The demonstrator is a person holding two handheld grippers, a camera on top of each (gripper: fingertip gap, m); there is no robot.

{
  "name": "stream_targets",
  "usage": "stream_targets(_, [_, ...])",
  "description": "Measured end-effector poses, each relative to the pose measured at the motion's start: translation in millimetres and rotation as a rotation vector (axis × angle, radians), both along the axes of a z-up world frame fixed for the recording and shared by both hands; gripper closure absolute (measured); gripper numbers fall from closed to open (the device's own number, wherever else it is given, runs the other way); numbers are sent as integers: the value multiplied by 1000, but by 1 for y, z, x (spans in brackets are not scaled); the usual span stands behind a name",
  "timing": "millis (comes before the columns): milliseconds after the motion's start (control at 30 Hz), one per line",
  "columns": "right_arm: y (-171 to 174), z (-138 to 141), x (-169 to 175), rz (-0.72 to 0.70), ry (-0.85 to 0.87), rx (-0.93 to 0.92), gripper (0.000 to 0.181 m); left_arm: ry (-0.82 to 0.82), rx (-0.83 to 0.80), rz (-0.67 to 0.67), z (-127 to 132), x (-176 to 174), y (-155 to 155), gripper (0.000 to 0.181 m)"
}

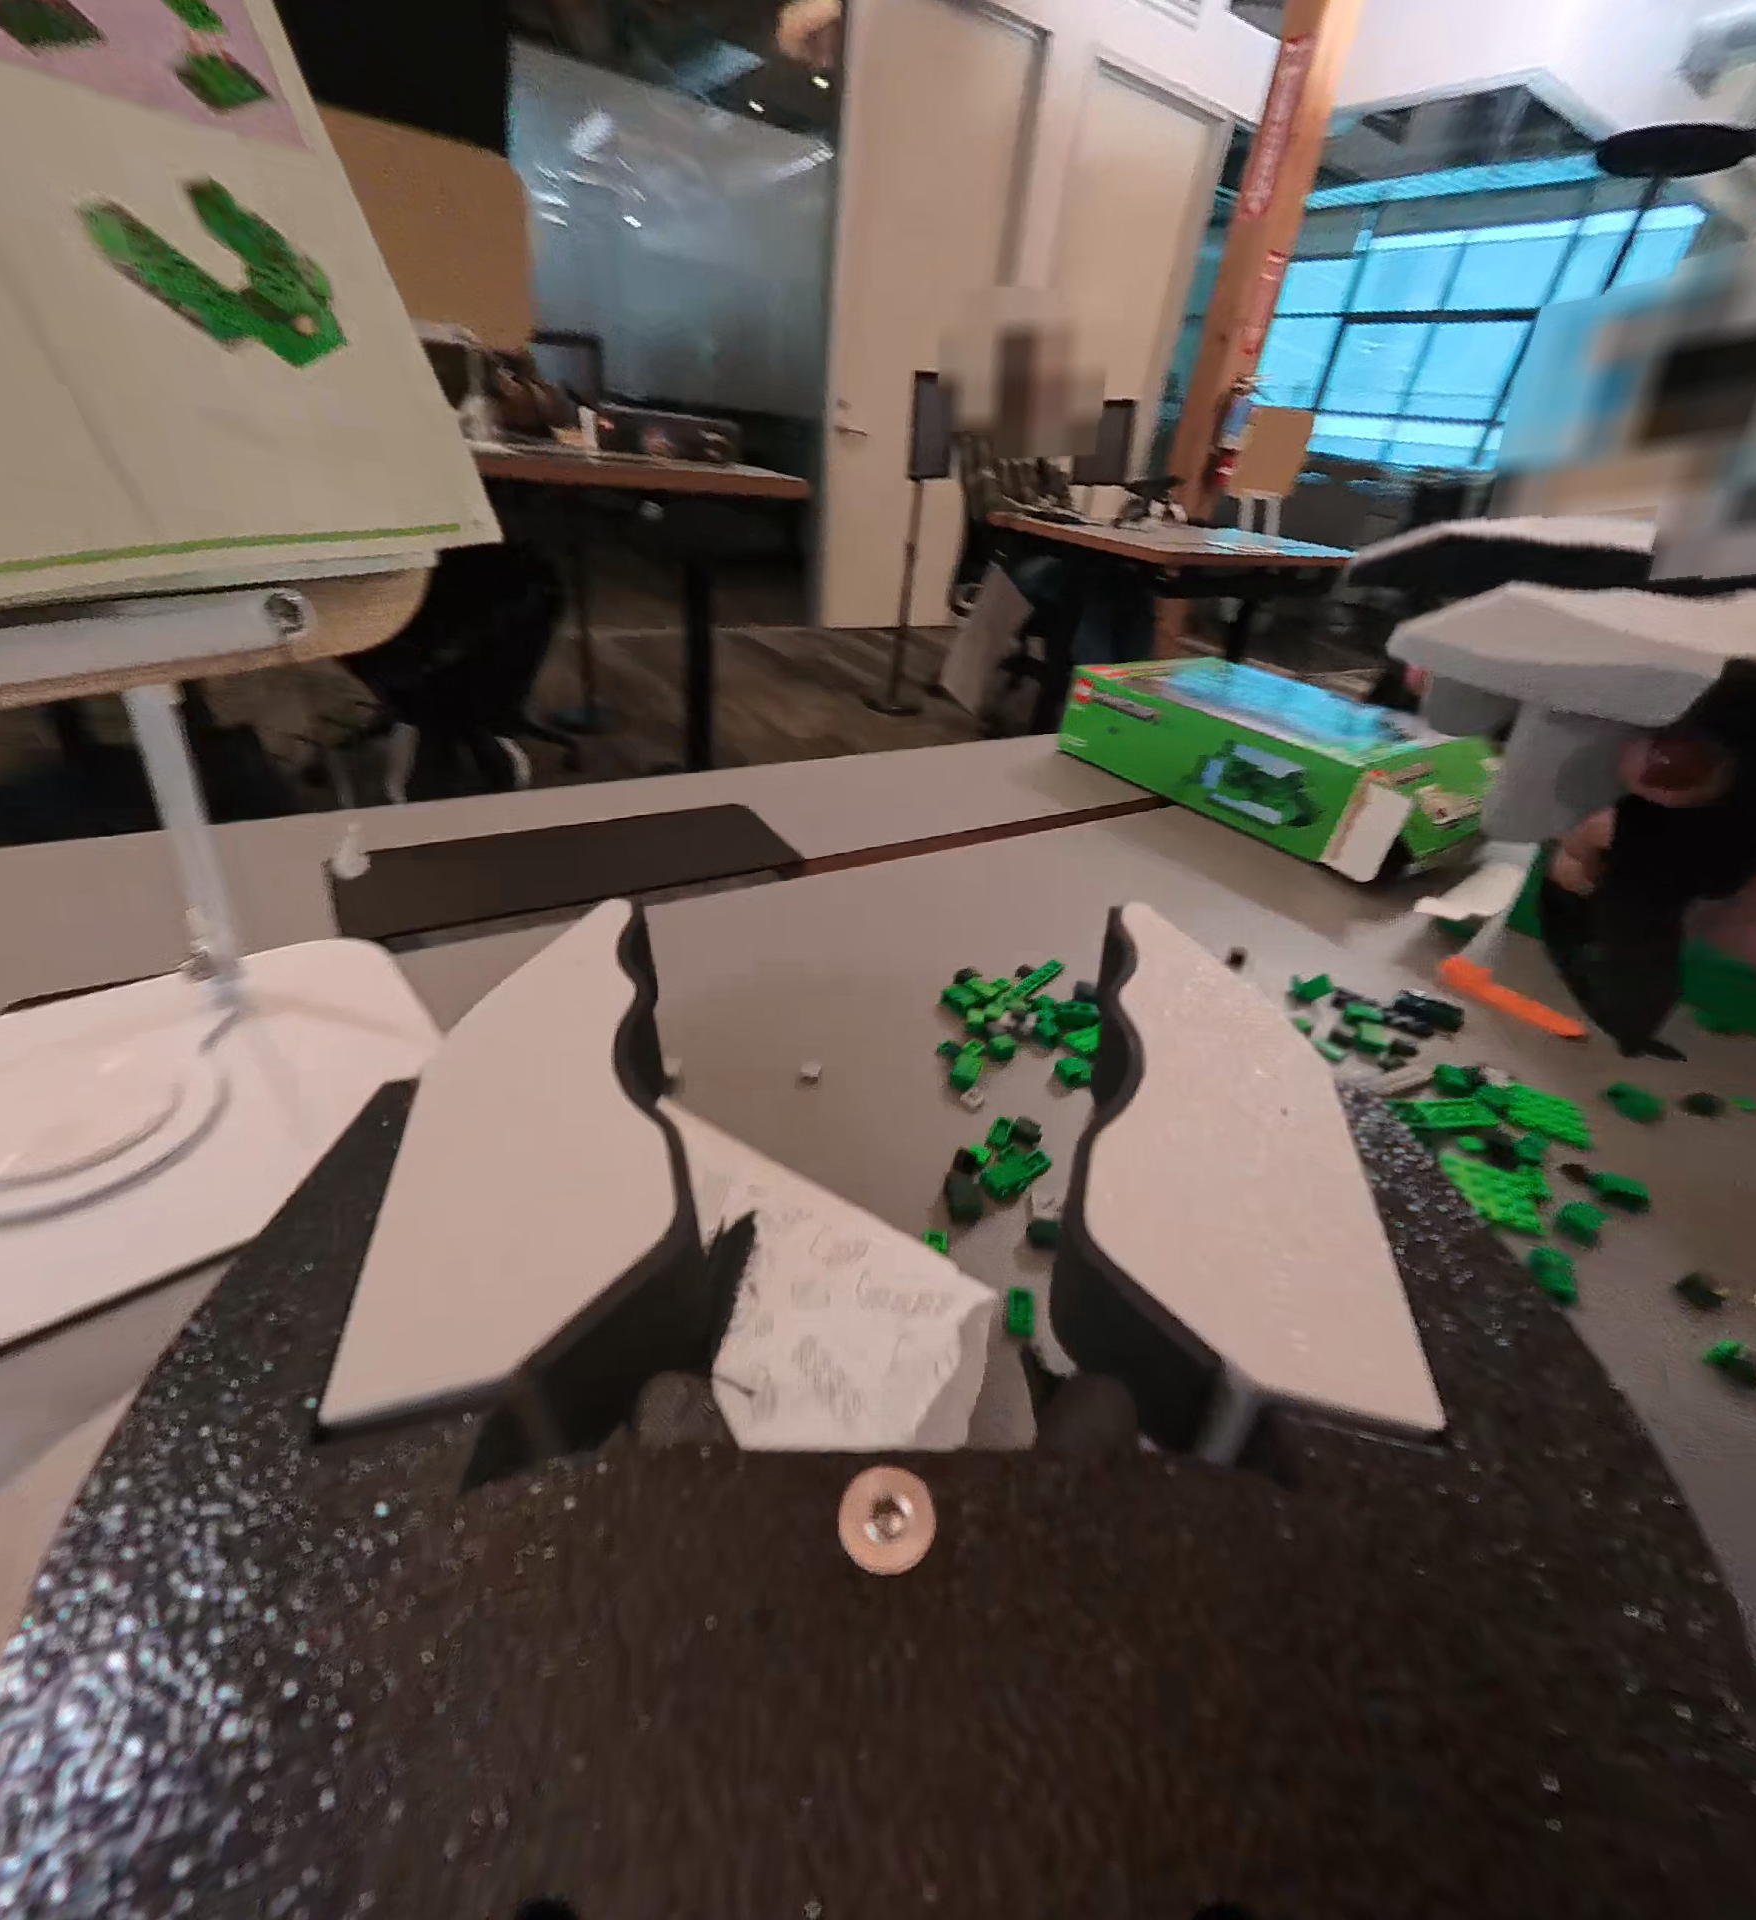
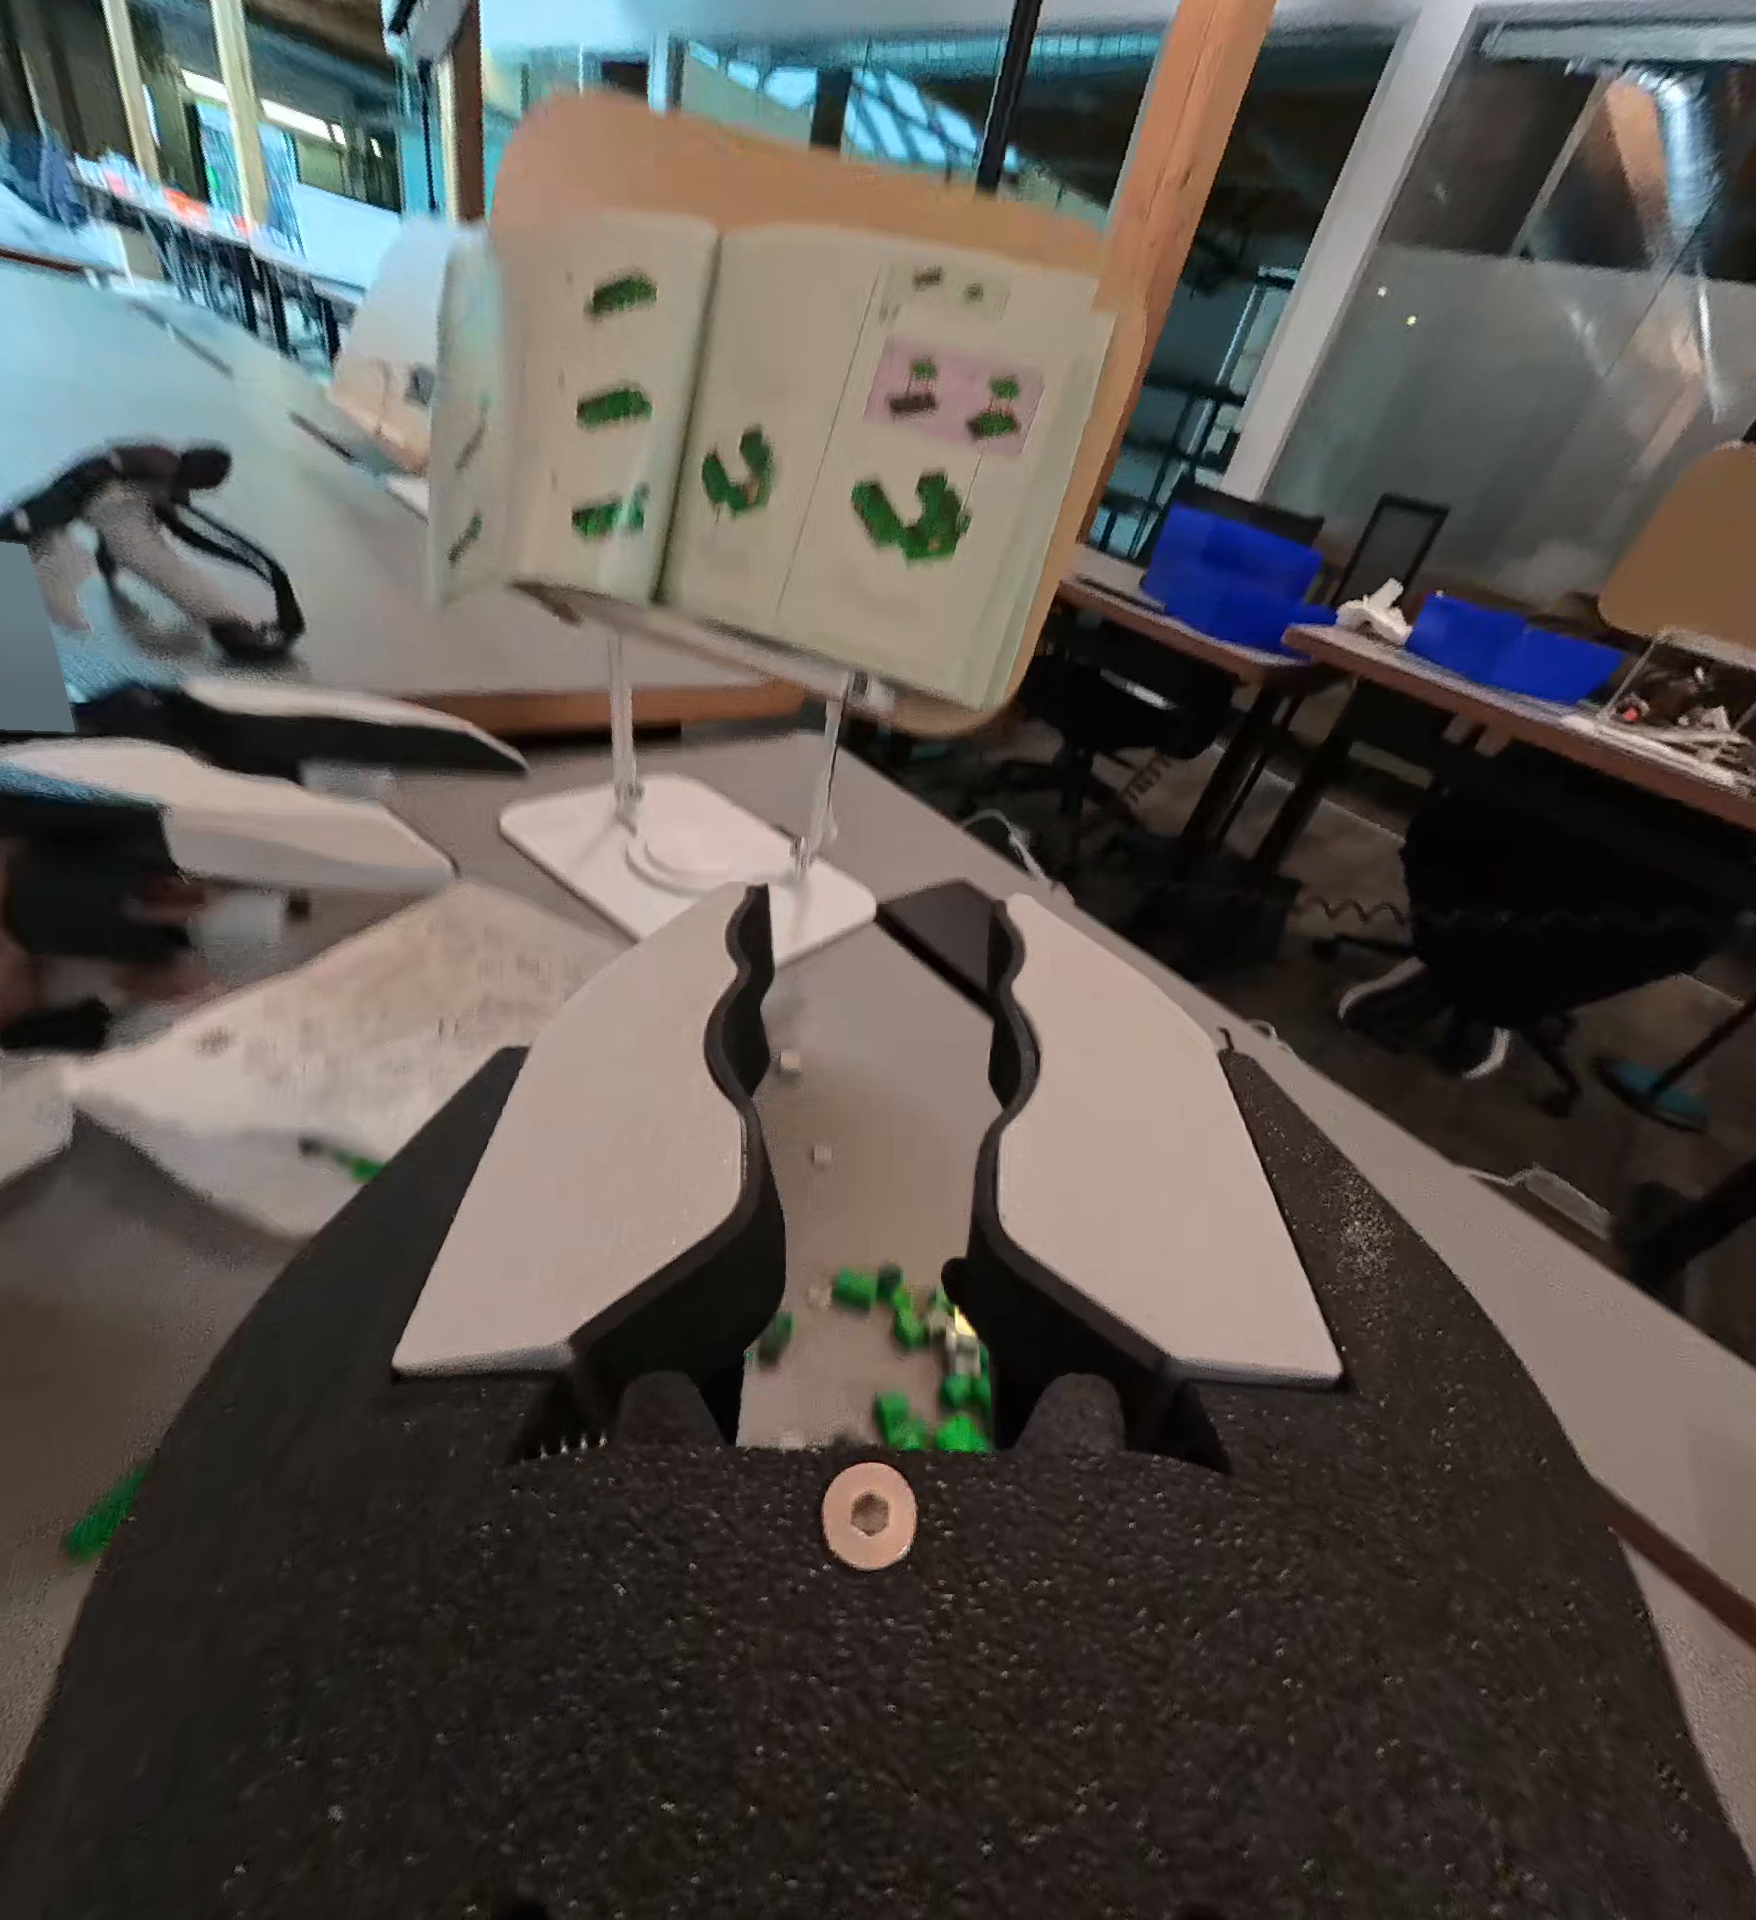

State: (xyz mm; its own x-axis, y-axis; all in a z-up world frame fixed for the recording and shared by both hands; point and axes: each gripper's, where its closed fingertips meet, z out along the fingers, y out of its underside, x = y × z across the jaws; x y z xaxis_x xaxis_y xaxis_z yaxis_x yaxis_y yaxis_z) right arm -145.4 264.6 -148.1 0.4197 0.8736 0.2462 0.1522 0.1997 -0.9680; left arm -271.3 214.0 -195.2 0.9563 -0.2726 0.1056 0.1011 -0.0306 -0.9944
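My left gripper (image 1: 879,925) is open and empty above the grey table (image 1: 853,987). A crumpled white paper bag (image 1: 853,1320) lies under it, between the finger bases. Small green bricks (image 1: 1019,1018) are scattered just right of its fingers, with more farther right (image 1: 1497,1132). My right gripper (image 2: 879,914) is open and empty, with green bricks (image 2: 905,1340) on the table below its fingers. The right gripper also shows in the left wrist view (image 1: 1580,665), held by a hand. The left gripper shows in the right wrist view (image 2: 282,790), over the white bag (image 2: 334,1039).
An open instruction booklet (image 2: 780,436) rests on a clear stand with a white base (image 2: 687,852), at the left in the left wrist view (image 1: 157,312). A green box (image 1: 1269,758) and an orange tool (image 1: 1508,997) lie at the right. Blue bins (image 2: 1238,582) sit on desks beyond.
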Motion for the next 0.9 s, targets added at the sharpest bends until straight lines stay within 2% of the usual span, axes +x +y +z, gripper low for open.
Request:
stream_targets(100, [-14, -29, 22, -29, -22, -15, 140, 65, 14, 148, -14, -5, -29, 99])
stream_targets(233, [-36, -40, 26, -24, 78, -98, 125, 157, -36, 344, -25, -15, -50, 84])
stream_targets(333, [-50, -43, 15, -38, 118, -26, 116, 197, -19, 404, -28, -17, -49, 73])
stream_targets(467, [-47, -60, 2, -117, 66, 103, 99, 227, 31, 469, -38, -31, -42, 61])
stream_targets(633, [-50, -69, 13, -182, 204, 164, 112, 280, 138, 479, -38, -36, -51, 68])
stream_targets(700, [-49, -80, 11, -201, 174, 162, 115, 261, 162, 463, -37, -37, -52, 71])
stream_targets(800, [-48, -98, 7, -237, 99, 222, 128, 211, 184, 444, -32, -35, -55, 74])
stream_targets(900, [-44, -103, 6, -258, 65, 260, 139, 199, 215, 423, -27, -30, -57, 80])
